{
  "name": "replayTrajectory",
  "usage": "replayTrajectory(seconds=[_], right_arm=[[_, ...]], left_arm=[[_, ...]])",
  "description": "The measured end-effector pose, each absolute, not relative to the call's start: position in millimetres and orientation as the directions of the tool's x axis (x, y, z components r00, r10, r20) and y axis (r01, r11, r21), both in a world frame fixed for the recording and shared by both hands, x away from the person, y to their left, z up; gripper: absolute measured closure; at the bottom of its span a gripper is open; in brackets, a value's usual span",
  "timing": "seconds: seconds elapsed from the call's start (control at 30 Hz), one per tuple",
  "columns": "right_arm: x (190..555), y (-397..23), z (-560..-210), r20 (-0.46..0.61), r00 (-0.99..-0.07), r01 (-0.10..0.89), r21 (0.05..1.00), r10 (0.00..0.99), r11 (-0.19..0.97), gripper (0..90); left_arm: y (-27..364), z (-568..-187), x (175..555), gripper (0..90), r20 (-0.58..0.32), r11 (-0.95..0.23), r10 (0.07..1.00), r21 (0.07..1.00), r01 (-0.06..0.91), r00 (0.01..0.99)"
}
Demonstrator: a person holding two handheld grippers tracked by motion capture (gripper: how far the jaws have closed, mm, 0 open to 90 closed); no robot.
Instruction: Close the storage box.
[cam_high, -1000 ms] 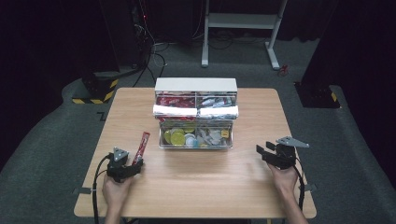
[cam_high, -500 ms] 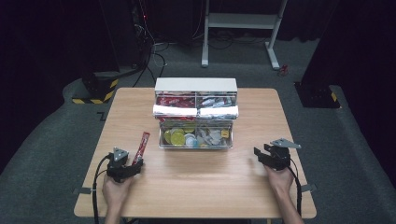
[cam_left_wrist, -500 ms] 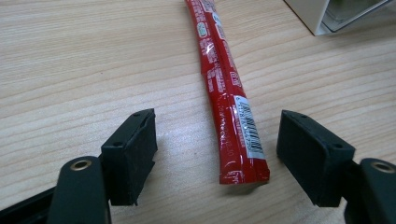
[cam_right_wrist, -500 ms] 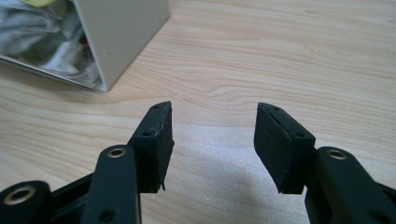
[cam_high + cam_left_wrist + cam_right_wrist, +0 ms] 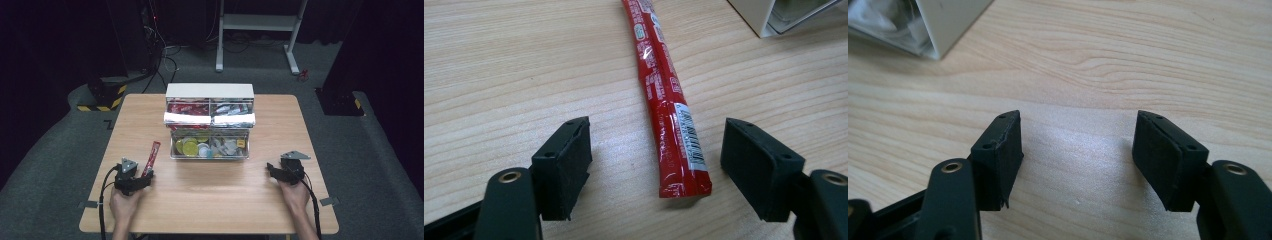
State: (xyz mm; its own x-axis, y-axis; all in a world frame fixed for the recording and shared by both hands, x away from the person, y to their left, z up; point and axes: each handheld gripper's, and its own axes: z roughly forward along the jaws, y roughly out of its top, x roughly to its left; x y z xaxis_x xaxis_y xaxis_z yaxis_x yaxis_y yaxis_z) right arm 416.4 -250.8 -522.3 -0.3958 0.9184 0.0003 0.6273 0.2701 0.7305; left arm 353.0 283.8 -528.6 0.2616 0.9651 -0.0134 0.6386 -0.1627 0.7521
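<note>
- Lying flat on the bench [image 5: 210,200]: red stick sachet [image 5: 664,90], near end between the left gripper [image 5: 656,167] fingers [image 5: 566,162], touching neither.
- Gaping wide around it, probably readying to pinch that end.
- Resting apart at the bench's other side: right gripper [image 5: 1078,160], fingers spread, holding nothing.
- Standing beyond: compartment organiser [image 5: 210,122], likely the sachet's destination.

My left tongs [image 5: 142,181] rest on the table [image 5: 215,200] at the near end of a red stick packet [image 5: 151,157]; my right tongs [image 5: 272,170] lie well apart, before a tiered organizer box [image 5: 210,91].
</note>
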Motion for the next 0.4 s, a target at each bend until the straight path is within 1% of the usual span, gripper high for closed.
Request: replayTrajectory(seconds=[0.03, 0.1, 0.4], right_arm=[[415.9, -249.0, -522.3, -0.015, -0.396, 0.625, 0.728, 0.918, 0.281, 35.5], [416.4, -249.4, -522.5, -0.013, -0.39, 0.628, 0.728, 0.921, 0.276, 34.1], [416.1, -248.9, -522.6, -0.015, -0.384, 0.629, 0.728, 0.923, 0.273, 34.0]], left_arm=[[284.1, -528.5, 353.0, 28.7, -0.01, -0.167, 0.964, 0.75, 0.639, 0.264], [284.2, -528.5, 353.0, 28.6, -0.011, -0.167, 0.964, 0.75, 0.64, 0.265], [282.8, -528.6, 352.8, 28.6, -0.008, -0.169, 0.965, 0.749, 0.641, 0.264]])
